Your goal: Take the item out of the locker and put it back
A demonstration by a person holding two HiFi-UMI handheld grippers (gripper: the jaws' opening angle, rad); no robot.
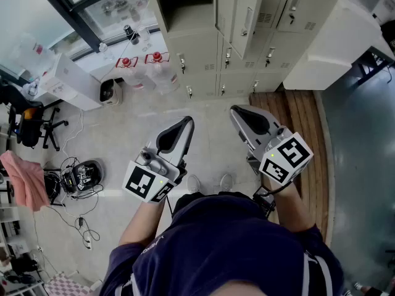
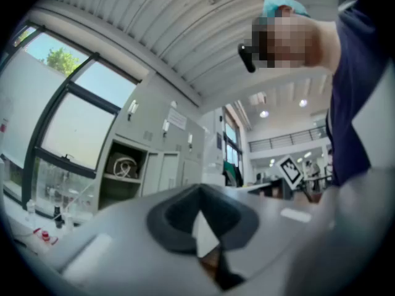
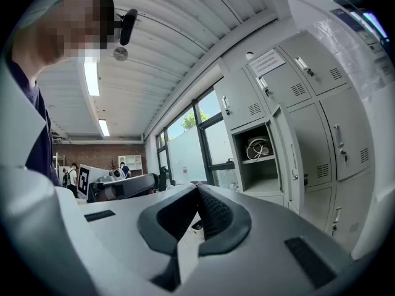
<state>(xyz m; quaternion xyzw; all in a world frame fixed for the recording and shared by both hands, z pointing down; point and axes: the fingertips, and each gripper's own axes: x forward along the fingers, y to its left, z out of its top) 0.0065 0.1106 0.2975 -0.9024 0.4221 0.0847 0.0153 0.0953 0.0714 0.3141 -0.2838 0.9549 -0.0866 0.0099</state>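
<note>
Mid-frame, the left hand-held gripper [image 1: 183,123] and right hand-held gripper [image 1: 236,111] are closed on nothing; unopened, they could shove the cable [image 3: 258,148] deeper.

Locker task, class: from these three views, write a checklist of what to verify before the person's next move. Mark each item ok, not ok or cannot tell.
1. The locker compartment stands open: ok.
2. Item present: ok, a coiled white cable lies on its shelf.
3. The left gripper is empty: ok.
4. The right gripper is empty: ok.
5. Jaws apart for a grasp: not ok, both pairs stand together.
6. Grippers at the shelf: not ok, both are held short of the lockers.
</note>
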